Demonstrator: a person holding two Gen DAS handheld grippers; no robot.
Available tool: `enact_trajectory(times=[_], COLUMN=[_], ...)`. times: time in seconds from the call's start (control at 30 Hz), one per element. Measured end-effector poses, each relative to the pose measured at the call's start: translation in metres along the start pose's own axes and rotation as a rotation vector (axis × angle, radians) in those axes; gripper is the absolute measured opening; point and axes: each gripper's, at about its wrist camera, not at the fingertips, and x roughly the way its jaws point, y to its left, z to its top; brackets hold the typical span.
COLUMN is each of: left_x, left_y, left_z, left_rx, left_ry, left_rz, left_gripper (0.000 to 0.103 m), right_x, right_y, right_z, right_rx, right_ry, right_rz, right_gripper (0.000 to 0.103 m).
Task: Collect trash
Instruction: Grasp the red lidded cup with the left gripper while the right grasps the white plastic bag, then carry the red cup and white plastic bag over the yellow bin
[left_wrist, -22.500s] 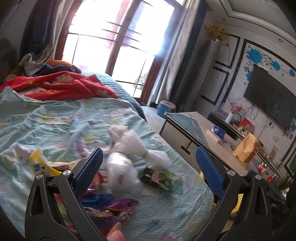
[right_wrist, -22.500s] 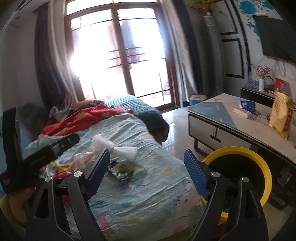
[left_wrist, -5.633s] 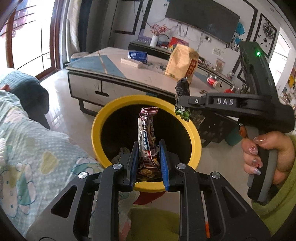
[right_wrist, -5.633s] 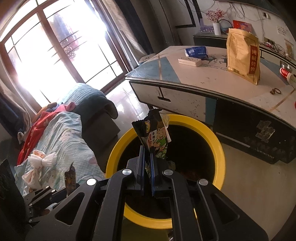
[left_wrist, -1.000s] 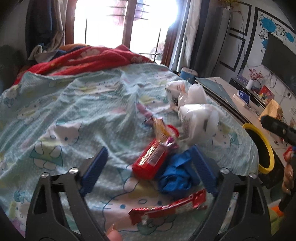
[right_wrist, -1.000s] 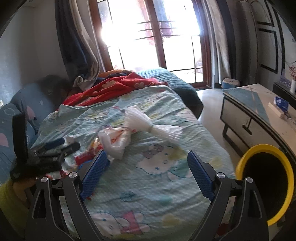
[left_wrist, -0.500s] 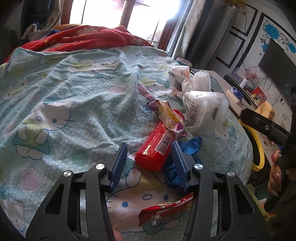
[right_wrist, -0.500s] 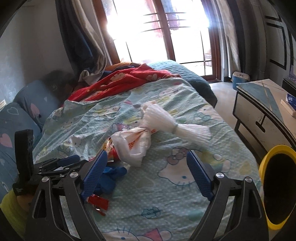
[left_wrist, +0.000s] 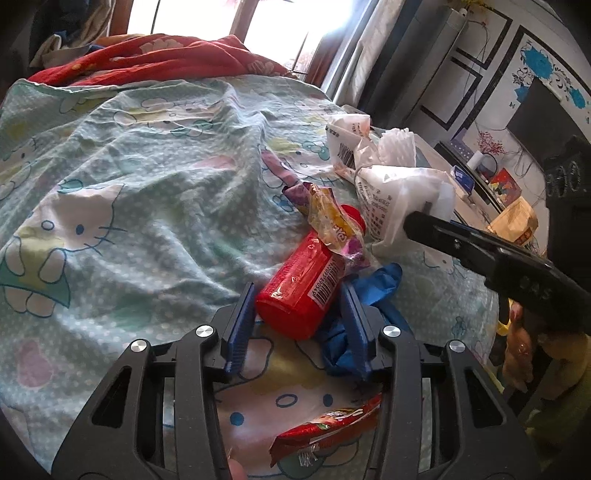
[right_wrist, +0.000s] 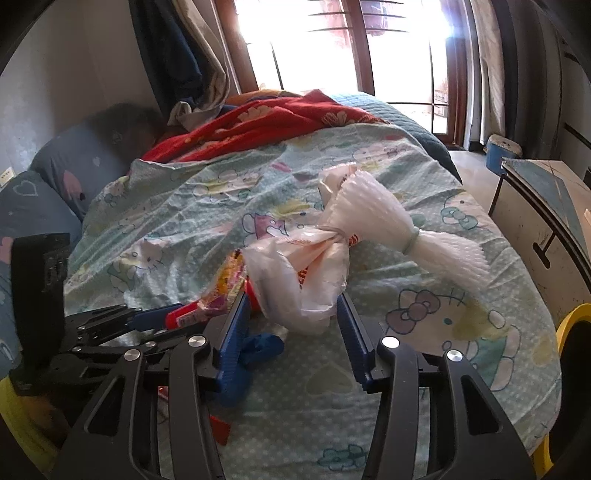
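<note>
Both grippers have dropped onto the trash pile on the bedsheet (left_wrist: 147, 192), jaws just closing. Left gripper (left_wrist: 298, 318) now brackets the red packet (left_wrist: 301, 288), pads at its sides, looks clamped though contact is hard to confirm. Right gripper (right_wrist: 291, 334) straddles the white plastic bag (right_wrist: 299, 280), not yet pinching. Next pickups starting; yellow bin (right_wrist: 570, 332) sits off the bed's edge.

Bright daylight, blown-out window (right_wrist: 343, 40) glare, fisheye bending, dark vignetted corners, sharp focus
</note>
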Motion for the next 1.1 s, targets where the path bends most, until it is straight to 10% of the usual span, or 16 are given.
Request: enact_trajectory(times=[0.33,1.1], left_x=[-0.032,-0.113], left_y=[0.003,-0.023], left_z=[0.000,0.024], left_rx=[-0.005,0.007], left_ry=[-0.075,-0.318], left_rz=[0.020,0.036], left_gripper=[0.035,0.030], right_x=[0.003,-0.080], right_y=[-0.011,0.010], right_z=[0.002,0.008], right_rx=[0.066,0.069], right_ry=[0.000,-0.104], right_rz=[0.081,0.274], right_gripper=[0.025,0.020])
